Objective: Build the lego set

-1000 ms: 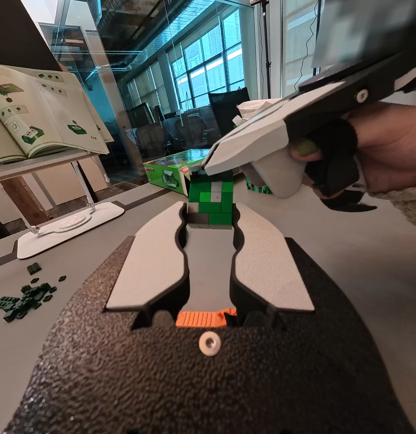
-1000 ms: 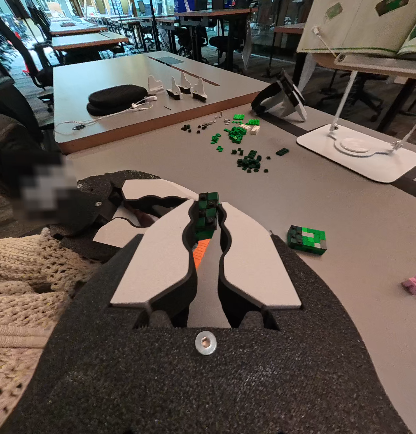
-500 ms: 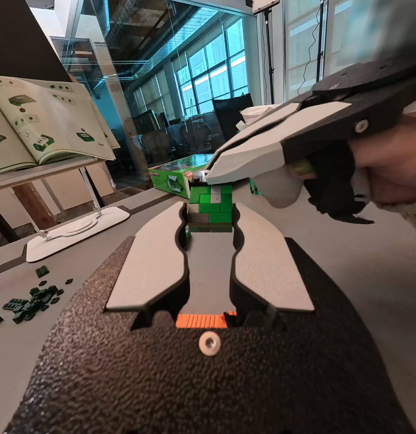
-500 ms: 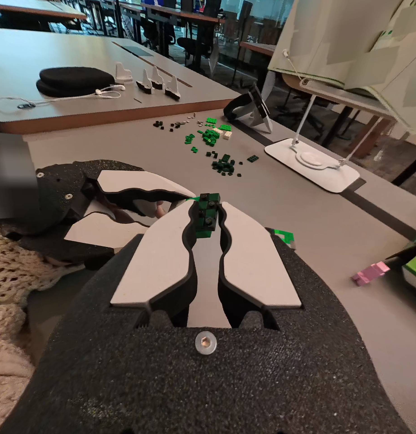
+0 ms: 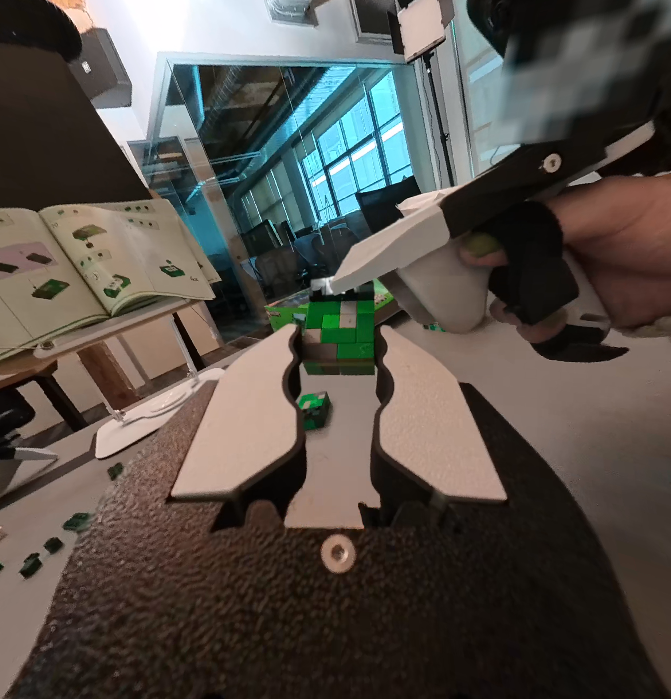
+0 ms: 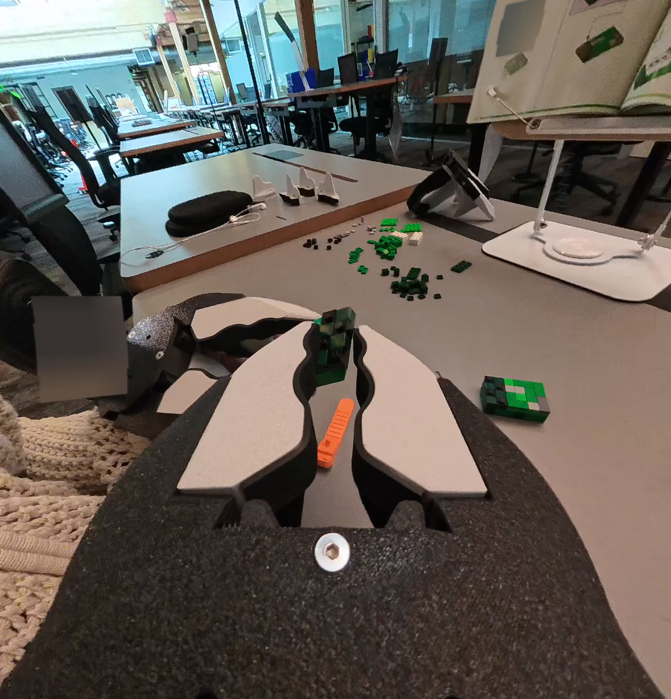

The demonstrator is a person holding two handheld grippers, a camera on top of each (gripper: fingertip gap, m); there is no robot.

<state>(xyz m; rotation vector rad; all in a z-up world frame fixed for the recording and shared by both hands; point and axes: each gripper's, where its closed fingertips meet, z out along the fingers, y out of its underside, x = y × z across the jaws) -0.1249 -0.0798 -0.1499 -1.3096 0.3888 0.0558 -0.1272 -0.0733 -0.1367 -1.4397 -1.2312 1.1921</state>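
A green cube-like lego assembly (image 5: 345, 336) sits clamped between the fingers of my left gripper (image 5: 339, 333), held above the grey table (image 5: 591, 435). My right gripper (image 5: 336, 283) comes in from the right, and its tips are closed on the assembly's dark top. In the right wrist view my right gripper (image 6: 336, 327) is shut on the dark green part of the assembly (image 6: 334, 351). The left gripper's fingers (image 6: 243, 308) reach in from the left. A small green block (image 5: 315, 410) lies on the table below; it also shows in the right wrist view (image 6: 513, 399).
An orange brick separator (image 6: 336, 433) lies on the table under my right gripper. Loose green, white and black bricks (image 6: 394, 249) are scattered farther off. An open instruction book (image 5: 99, 257) rests on a white stand (image 6: 583, 257). A green box (image 5: 281, 316) stands behind the assembly. Both grippers' tips are close together, under 4 cm apart. Both grippers' tips are roughly 20 cm from the small green block (image 5: 315, 410). It turns up in the right wrist view (image 6: 501, 399) as well.
Both grippers have lifted and tilted with the assembly still between them. The small green block now shows under the left fingers, and the orange separator shows under the right ones.
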